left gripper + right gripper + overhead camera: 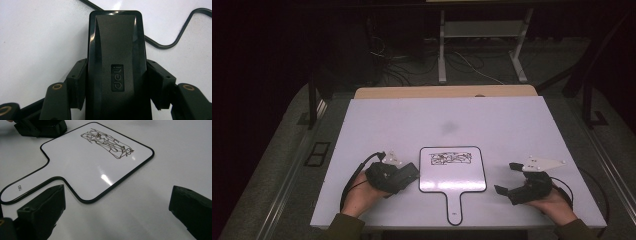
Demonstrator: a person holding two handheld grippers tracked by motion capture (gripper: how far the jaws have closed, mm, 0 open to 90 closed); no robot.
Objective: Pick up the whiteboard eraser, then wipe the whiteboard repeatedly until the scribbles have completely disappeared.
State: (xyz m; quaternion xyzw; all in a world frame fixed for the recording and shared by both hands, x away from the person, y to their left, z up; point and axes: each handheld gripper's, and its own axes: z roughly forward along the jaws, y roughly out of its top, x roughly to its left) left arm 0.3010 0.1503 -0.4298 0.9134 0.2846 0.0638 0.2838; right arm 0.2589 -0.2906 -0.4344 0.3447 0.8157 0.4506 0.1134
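A small white paddle-shaped whiteboard (453,172) with a black rim lies flat on the table, handle toward the person. A dark scribble (450,158) covers its upper part, also seen as the scribble (107,143) on the whiteboard (82,167) in the right gripper view. My left gripper (408,172) rests just left of the board, shut on a black eraser (116,50) marked "deli", with its pads pressing both long sides. To the right of the board my right gripper (507,178) stands open over bare table, nothing between its fingers (42,212).
The white tabletop (442,120) extends well beyond the board on every side, with a wooden strip (442,92) along its far edge. Cables (352,175) trail from both grippers. Beyond the table are a dark floor and a metal stand (442,50).
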